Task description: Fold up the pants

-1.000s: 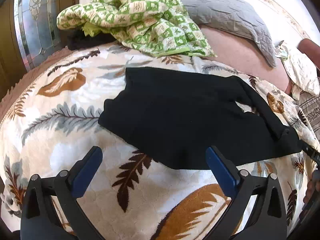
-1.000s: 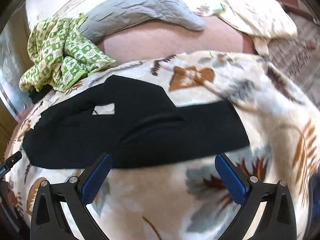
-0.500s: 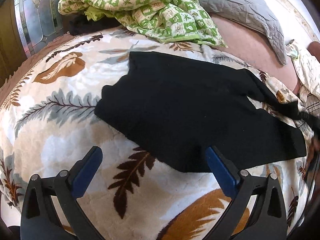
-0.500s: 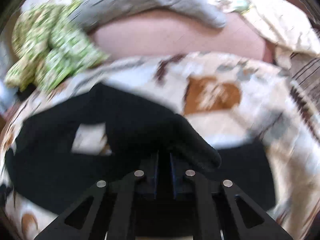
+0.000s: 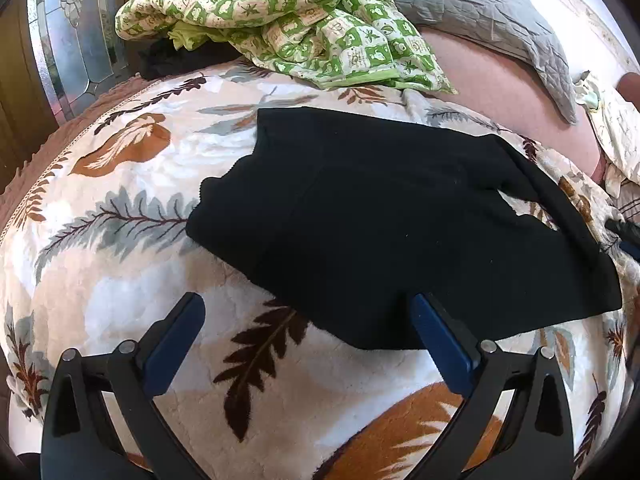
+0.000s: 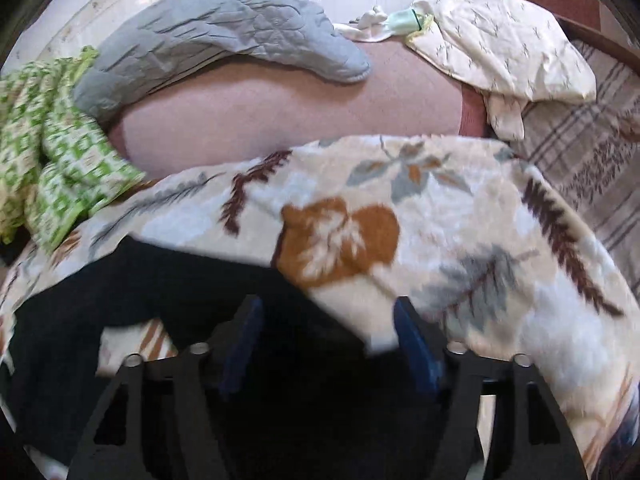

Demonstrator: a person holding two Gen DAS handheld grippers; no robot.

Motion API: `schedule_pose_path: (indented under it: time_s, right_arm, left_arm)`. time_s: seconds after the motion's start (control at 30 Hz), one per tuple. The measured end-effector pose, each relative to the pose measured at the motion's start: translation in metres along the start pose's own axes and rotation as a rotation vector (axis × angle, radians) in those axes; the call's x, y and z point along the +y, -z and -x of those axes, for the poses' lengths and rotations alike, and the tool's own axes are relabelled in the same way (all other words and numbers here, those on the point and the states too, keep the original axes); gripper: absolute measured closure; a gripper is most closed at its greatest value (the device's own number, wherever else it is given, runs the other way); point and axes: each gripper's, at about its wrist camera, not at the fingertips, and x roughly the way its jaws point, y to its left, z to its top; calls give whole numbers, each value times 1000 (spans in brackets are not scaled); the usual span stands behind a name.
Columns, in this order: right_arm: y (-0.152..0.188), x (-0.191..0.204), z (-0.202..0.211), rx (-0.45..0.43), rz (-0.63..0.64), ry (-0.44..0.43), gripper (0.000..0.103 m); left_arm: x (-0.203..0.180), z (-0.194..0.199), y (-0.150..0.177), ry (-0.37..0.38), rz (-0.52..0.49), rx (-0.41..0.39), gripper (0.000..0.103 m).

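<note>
Black pants (image 5: 380, 220) lie folded over on a leaf-patterned blanket (image 5: 120, 200) on a bed. My left gripper (image 5: 308, 320) is open and empty, its right finger at the near edge of the pants. In the right wrist view the pants (image 6: 180, 280) fill the lower left. My right gripper (image 6: 328, 320) is partly open right over the black cloth, with a fold of it lying between the jaws. The right gripper's tip (image 5: 626, 236) shows at the right edge of the left wrist view.
A green checked quilt (image 5: 300, 20) and a grey quilted pillow (image 5: 480, 12) lie at the back of the bed. A cream pillow (image 6: 500, 48) and a plaid cloth (image 6: 592, 152) lie at the right. A glass-panelled door (image 5: 68, 40) stands at the left.
My right gripper shut on the pants half a second ago and has now opened partly, low over the cloth. My left gripper has moved slightly closer to the pants, still open.
</note>
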Motion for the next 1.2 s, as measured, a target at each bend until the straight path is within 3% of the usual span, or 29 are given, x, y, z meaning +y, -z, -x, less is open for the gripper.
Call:
schedule_pose_path:
  time_s: [0.27,0.5,0.57,0.67,0.8,0.87,0.9,0.93,0.97,1.0,1.03,1.2]
  right_arm:
    - [61,-21,44,66,-36,-72,23]
    - [94,-53,39,154,-144,-84,23]
    - [96,-61,30,171,-187,-74,23]
    - [93,-71,26,127,-249,-103,22]
    - [87,-73,16,99,-284,-108,20]
    - [86,-70,14,76,-281,-108,28]
    - [85,-70,13,63,-275,-106,37]
    - [84,-69,13,51,-267,-102,72]
    - [82,-69,11,50,-262,-110,98]
    - [81,-71,8,65,-275,-140,99]
    - [81,-72,7,59,-293,-151,99]
    - [76,-70,42,-7,-284,-175,100]
  left_arm:
    - [8,2,3,20,45,8,0]
    - [13,-7,5,76,103,54,0]
    - [12,-11,4,90,114,68,0]
    - [13,-18,1,123,157,77,0]
    - [9,-25,-8,152,189,40,0]
    - [10,-27,-12,192,218,31,13]
    - [11,-28,-12,210,225,35,35]
    - [11,-30,-14,232,222,44,61]
    - [10,-33,-16,259,215,58,72]
    - [10,-33,-17,291,213,69,84]
    - [9,-32,-18,304,212,66,90]
    - [13,-5,-20,343,190,61,94]
